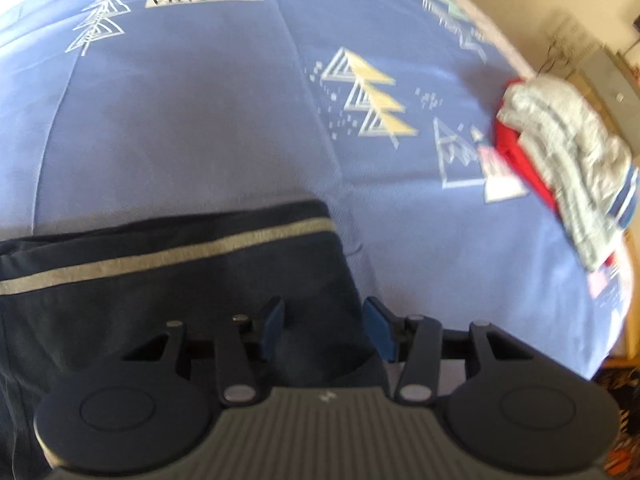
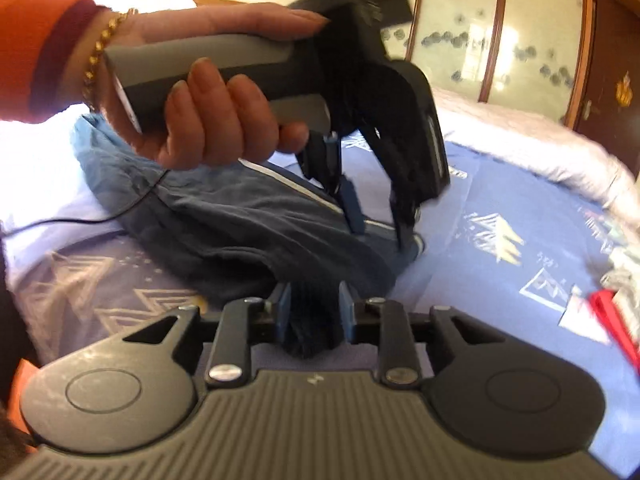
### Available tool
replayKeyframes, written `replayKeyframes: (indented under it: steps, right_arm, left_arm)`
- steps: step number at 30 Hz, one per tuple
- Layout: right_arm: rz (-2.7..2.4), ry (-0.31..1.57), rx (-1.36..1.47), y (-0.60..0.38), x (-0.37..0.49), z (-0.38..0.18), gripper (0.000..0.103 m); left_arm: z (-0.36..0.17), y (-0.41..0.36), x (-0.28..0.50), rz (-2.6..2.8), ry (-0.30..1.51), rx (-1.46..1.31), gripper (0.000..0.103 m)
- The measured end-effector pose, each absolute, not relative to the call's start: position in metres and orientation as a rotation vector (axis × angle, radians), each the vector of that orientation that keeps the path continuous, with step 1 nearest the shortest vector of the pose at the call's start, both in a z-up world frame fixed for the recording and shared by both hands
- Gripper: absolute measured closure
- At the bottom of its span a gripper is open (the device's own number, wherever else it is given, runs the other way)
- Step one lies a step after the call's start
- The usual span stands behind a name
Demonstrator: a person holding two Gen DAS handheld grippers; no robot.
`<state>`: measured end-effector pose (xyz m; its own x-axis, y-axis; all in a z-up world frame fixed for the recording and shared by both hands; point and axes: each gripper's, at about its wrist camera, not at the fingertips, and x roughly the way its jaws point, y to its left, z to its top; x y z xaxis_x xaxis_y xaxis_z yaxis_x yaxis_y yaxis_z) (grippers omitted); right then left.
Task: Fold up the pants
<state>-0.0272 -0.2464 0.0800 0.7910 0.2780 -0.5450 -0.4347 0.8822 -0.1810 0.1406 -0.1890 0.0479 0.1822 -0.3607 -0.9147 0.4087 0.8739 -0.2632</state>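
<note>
The dark navy pants (image 1: 160, 280) with a grey side stripe lie on the blue patterned bedsheet (image 1: 200, 120). My left gripper (image 1: 324, 324) is open, its jaws apart over the pants' right edge. In the right wrist view the pants (image 2: 240, 232) lie bunched in a heap, and the left gripper (image 2: 380, 224) points down onto their far edge. My right gripper (image 2: 314, 312) has a dark fold of the pants between its blue pads (image 2: 285, 308), with the jaws partly apart.
A pile of grey-striped and red clothes (image 1: 560, 152) lies at the bed's right edge, also in the right wrist view (image 2: 612, 304). A light blue garment (image 2: 100, 148) and a black cable (image 2: 80, 220) lie behind the pants. Wardrobe doors (image 2: 480, 32) stand beyond the bed.
</note>
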Motion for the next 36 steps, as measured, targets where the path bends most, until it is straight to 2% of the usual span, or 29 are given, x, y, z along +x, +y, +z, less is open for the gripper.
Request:
replayKeyframes:
  steps: [9,16,17,18,21,23,27,32,36]
  right_arm:
    - [0.439,0.527,-0.369,-0.256,-0.022,0.091,0.074]
    - [0.404,0.556,-0.352,-0.257,-0.013,0.078,0.074]
    - [0.407,0.560,-0.347,-0.255,-0.009,0.076,0.078]
    - [0.415,0.566,-0.338,-0.254,-0.006,0.075,0.094]
    - [0.435,0.607,-0.289,-0.257,-0.002,0.076,0.096]
    - [0.453,0.620,-0.282,-0.256,-0.010,0.080,0.096]
    - [0.445,0.663,-0.347,-0.245,-0.026,0.072,0.096]
    - [0.421,0.670,-0.296,-0.249,-0.026,0.077,0.096]
    - [0.397,0.690,-0.159,-0.266,-0.025,0.074,0.090]
  left_arm:
    - [0.039,-0.183,0.144,-0.539,1.306,0.010,0.057]
    - [0.040,-0.191,0.142,-0.528,1.291,0.051,0.054]
    - [0.041,-0.191,0.142,-0.528,1.289,0.053,0.055]
    - [0.040,-0.192,0.142,-0.527,1.289,0.054,0.056]
    - [0.040,-0.190,0.143,-0.516,1.287,0.045,0.058]
    - [0.038,-0.190,0.144,-0.507,1.287,0.036,0.061]
    - [0.036,-0.191,0.146,-0.494,1.283,0.022,0.061]
    - [0.038,-0.186,0.146,-0.496,1.275,-0.008,0.062]
    - [0.054,-0.168,0.130,-0.560,1.235,-0.034,0.060]
